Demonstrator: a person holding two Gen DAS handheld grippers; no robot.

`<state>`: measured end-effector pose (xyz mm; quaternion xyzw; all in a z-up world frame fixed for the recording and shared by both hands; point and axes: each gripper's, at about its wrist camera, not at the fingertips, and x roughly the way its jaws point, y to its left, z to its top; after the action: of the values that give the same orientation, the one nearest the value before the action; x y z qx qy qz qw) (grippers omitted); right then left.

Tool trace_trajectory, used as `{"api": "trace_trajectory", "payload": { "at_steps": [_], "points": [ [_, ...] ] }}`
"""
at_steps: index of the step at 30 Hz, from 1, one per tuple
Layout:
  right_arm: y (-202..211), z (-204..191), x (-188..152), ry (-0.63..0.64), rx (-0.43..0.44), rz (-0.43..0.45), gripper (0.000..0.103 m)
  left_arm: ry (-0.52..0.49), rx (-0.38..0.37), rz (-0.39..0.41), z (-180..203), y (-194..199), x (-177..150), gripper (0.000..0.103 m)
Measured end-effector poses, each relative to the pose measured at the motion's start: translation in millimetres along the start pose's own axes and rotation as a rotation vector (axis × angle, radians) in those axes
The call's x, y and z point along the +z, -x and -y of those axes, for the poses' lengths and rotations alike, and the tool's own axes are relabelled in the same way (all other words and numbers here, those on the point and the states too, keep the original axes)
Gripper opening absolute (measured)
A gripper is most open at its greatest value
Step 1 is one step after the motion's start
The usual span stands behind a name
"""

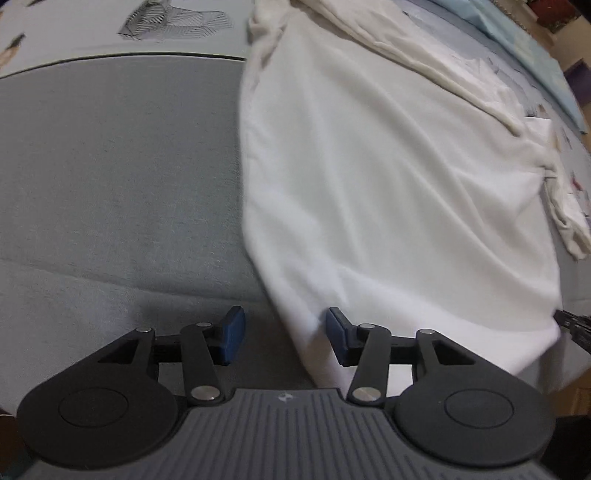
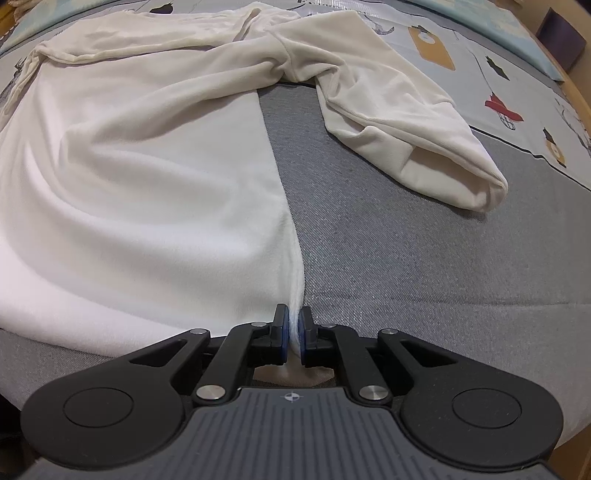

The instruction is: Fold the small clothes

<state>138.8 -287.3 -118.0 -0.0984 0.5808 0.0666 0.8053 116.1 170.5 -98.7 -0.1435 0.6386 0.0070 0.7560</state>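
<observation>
Left wrist view, from 9 o'clock across: plain grey woven fabric surface (image 1: 122, 177) over the left half, bounded at 11 o'clock by a pale printed sheet with a grey hatched pattern (image 1: 173, 22). Left gripper (image 1: 284, 338) at 6 o'clock, jaws wide apart, blue pads (image 1: 232, 332) gripping nothing; near left corner of the white soft fleece long-sleeved garment (image 1: 388, 192) lying in the gap, close against the right-hand pad, contact not clear. Garment body spread from centre to 3 o'clock, one sleeve bunched along its far edge at 1 o'clock. Dark tip of the right gripper (image 1: 576, 328) at 4 o'clock, at the garment's other near corner. Right wrist view, from 9 o'clock across: white fleece garment (image 2: 147, 192) flat over the left half on the grey woven surface (image 2: 406, 266). Right gripper (image 2: 293, 332) at 6 o'clock, jaws nearly closed, pinching the garment's hem corner between the blue pads (image 2: 282, 330), cloth drawn up into a ridge toward 12 o'clock. Cream sleeve with open cuff (image 2: 406, 136) lying at 2 o'clock, apart from the body. Pale sheet printed with lanterns and small figures (image 2: 517, 92) at 1 to 3 o'clock.
</observation>
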Motion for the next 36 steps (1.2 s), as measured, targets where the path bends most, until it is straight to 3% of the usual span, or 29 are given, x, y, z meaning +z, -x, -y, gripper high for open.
{"api": "trace_trajectory", "payload": {
  "at_steps": [1,2,4,5,6,8,9,10,11,15,17,23,28,33,36],
  "points": [
    [0,-1,0,0.002,-0.002,0.0,0.007,-0.006,-0.029,0.001,3,1,0,0.044],
    [0,-1,1,0.003,-0.003,-0.001,0.007,-0.026,-0.057,-0.007,8,-1,-1,0.024],
    [0,-2,1,0.002,-0.006,-0.002,0.007,-0.093,-0.055,0.016,23,1,-2,0.004],
    [0,-2,1,0.0,-0.007,-0.003,0.007,-0.115,-0.063,0.083,28,8,1,0.004],
    [0,-2,1,-0.001,-0.006,-0.002,0.007,-0.129,-0.146,0.205,36,25,5,0.004],
    [0,-2,1,-0.002,-0.007,-0.001,0.007,-0.14,-0.445,0.468,45,70,8,0.011],
    [0,-2,1,0.001,-0.007,0.001,0.007,-0.127,-0.555,0.542,45,82,6,0.021],
    [1,-2,0,0.003,-0.005,0.003,0.007,-0.097,-0.583,0.542,45,81,8,0.048],
    [1,-1,0,0.003,-0.002,0.004,0.007,-0.045,-0.531,0.501,43,72,12,0.049],
    [1,1,-1,-0.001,0.01,0.005,0.007,0.083,-0.204,0.192,23,15,25,0.043],
    [1,1,0,-0.003,0.01,0.004,0.007,0.105,-0.147,0.157,12,7,31,0.042],
    [1,-3,2,0.0,-0.012,-0.001,0.007,0.176,-0.316,0.26,21,20,38,0.043],
    [2,-5,-1,0.002,-0.016,0.006,0.007,0.191,-0.318,0.31,48,22,44,0.043],
    [3,-4,-3,-0.001,-0.012,0.009,0.007,0.256,-0.289,0.253,57,-4,51,0.043],
    [4,-4,-2,0.001,-0.008,0.002,0.007,0.23,-0.287,0.189,65,-20,53,0.043]
  ]
}}
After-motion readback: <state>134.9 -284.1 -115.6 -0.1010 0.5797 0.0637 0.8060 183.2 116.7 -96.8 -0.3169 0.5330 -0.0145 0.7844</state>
